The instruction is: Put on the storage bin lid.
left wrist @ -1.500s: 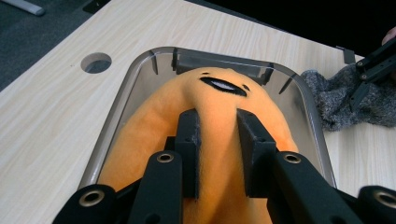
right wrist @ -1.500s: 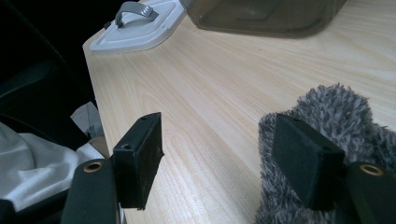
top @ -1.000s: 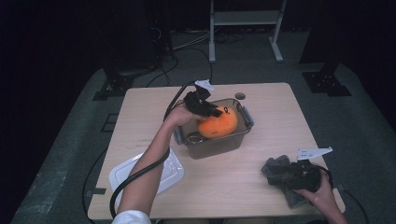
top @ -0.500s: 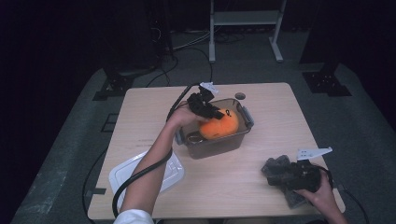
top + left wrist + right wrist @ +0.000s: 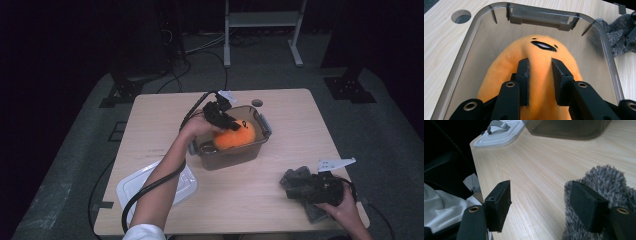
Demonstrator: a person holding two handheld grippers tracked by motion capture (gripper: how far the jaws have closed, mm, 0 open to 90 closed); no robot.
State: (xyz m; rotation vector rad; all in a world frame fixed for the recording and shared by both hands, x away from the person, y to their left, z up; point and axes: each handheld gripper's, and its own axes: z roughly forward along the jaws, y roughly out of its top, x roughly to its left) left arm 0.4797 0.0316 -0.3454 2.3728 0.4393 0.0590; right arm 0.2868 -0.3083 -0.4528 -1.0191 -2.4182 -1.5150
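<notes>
1. Right tongs (image 5: 540,202), lower frame of the right gripper view: released, jaws wide apart. A grey cloth (image 5: 599,185) lies at lower right against one jaw, and bare tabletop (image 5: 544,162) shows between the jaws. Risk: if this hand shifts, the jaw may drag the cloth towards the near edge and off the tabletop.

2. Lid (image 5: 156,185), lower left of the high view: flat on the tabletop, with the left forearm and the cable passing over it. Risk: the trailing cable may catch the lid handle and pull the lid when the arm withdraws.

3. Left tongs (image 5: 540,80), lower centre of the left gripper view: clenched on a fold of the orange plush (image 5: 536,57), both pads pressed into the fabric. Risk: the grip takes a ridge of soft material only. A quick lift may let the fold slip out and drop the plush.

4. The plush sits inside the clear bin (image 5: 231,136) at the centre of the high view, and takes up much of the bin floor. Risk: on release the compressed plush may spring up above the rim, so the lid would not seat. If the tongs open while pressed deep, a jaw may snag the fabric and pull the plush back out.

5. Far wall of the bin, top of the left gripper view: a latch (image 5: 540,17) sits on the rim. Risk: a forward push on the plush may slide the light bin across the tabletop.
</notes>
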